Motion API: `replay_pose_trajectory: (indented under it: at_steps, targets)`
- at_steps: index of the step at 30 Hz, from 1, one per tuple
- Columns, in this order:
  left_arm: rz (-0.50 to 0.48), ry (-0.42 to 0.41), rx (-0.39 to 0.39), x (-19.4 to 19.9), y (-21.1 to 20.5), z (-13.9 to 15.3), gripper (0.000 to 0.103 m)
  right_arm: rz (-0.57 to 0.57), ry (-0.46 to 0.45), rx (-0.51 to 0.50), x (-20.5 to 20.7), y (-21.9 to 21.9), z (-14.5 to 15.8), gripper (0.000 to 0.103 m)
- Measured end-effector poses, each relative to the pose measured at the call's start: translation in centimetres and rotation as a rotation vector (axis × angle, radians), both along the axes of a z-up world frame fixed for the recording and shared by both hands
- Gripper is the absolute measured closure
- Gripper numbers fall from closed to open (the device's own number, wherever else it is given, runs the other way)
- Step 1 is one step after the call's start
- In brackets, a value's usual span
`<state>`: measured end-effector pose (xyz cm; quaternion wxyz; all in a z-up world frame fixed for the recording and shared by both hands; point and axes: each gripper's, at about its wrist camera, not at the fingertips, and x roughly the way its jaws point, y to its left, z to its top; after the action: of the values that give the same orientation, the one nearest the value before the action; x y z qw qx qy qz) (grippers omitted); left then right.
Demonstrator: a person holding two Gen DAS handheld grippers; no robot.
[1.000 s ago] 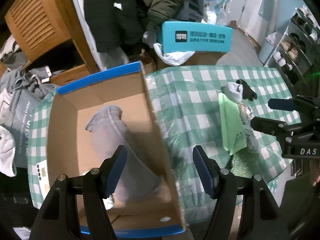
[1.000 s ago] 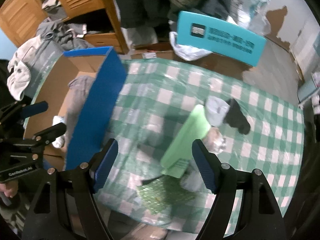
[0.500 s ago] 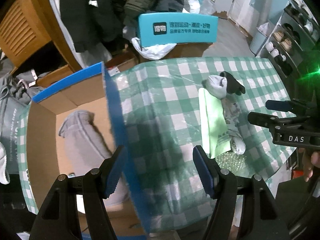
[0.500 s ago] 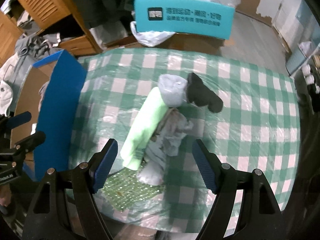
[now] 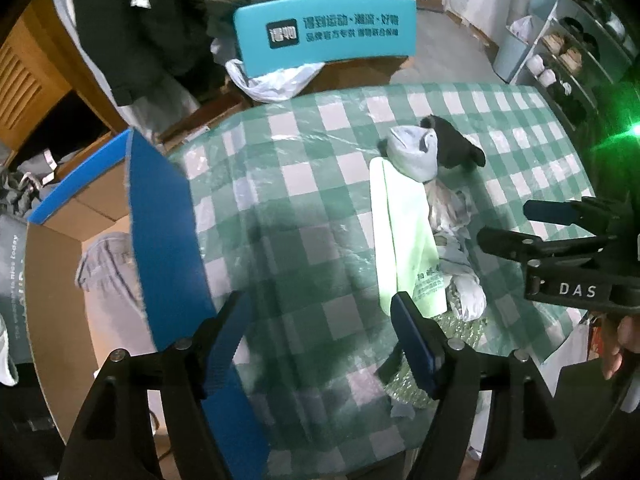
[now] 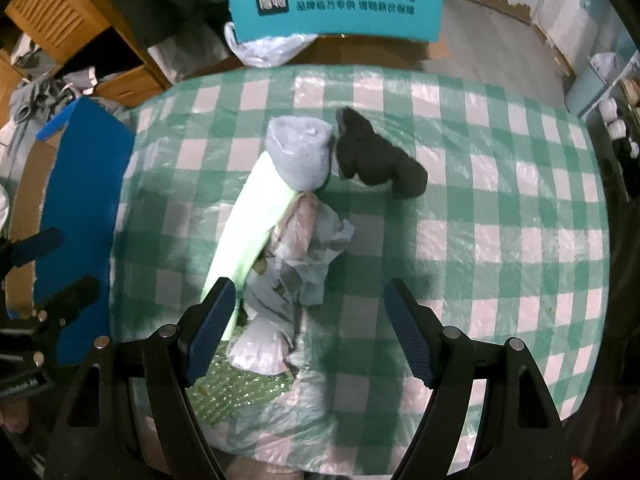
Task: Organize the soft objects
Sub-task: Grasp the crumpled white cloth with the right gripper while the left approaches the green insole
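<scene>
A pile of soft things lies on the green checked tablecloth (image 5: 304, 208): a grey sock (image 6: 302, 152), a black sock (image 6: 376, 160), a pale green packet (image 6: 256, 224) and a crumpled light bag (image 6: 308, 248). My right gripper (image 6: 308, 332) hangs open just above the bag's near end, touching nothing. My left gripper (image 5: 320, 332) is over bare cloth between the box and the pile; its jaws are opening with nothing between them. The cardboard box (image 5: 168, 220) with blue flaps stands at the left, with a grey garment (image 5: 108, 280) inside.
A teal chair back (image 5: 324, 32) with a white plastic bag under it stands behind the table. Dark coats and a wooden cabinet (image 6: 60, 12) fill the back left. A shelf with shoes (image 5: 580, 52) is at the right. Green bubble wrap (image 6: 240, 392) lies at the table's near edge.
My left gripper has moved from above the box's inside to over the tablecloth right of it. My right gripper has shifted right and sunk over the pile. Both have stayed empty.
</scene>
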<state>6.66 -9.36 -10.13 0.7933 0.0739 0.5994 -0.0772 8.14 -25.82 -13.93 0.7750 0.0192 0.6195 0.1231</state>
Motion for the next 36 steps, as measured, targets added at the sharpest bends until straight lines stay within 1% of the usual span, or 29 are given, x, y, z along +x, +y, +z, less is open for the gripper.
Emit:
replay_pose_trajectory:
  at_steps: [4,9,15,17,20,26,36]
  targets:
    - [-0.003,0.029,0.011,0.6,-0.9,-1.4,0.029,-0.016,0.039,0.017,0.5,0.0,-1.7,0.026]
    - [0.02,0.067,0.016,1.2,-1.2,-3.2,0.029,-0.011,0.069,0.017,1.1,0.5,-3.3,0.026]
    - [0.015,0.095,0.025,1.3,-1.4,-4.4,0.029,0.006,0.099,-0.008,1.8,1.2,-4.9,0.026]
    - [0.012,0.102,0.028,1.5,-1.5,-4.6,0.029,0.011,0.103,0.002,1.9,1.2,-5.3,0.026]
    - [0.012,0.107,0.031,1.8,-1.6,-4.8,0.029,0.016,0.102,-0.002,2.1,1.3,-5.4,0.026]
    - [0.011,0.123,0.03,2.4,-1.8,-5.2,0.029,0.019,0.072,-0.077,1.9,0.4,-5.0,0.026]
    - [-0.016,0.14,0.039,2.9,-3.3,-5.8,0.028,-0.072,0.092,-0.116,1.9,-3.9,-5.0,0.026]
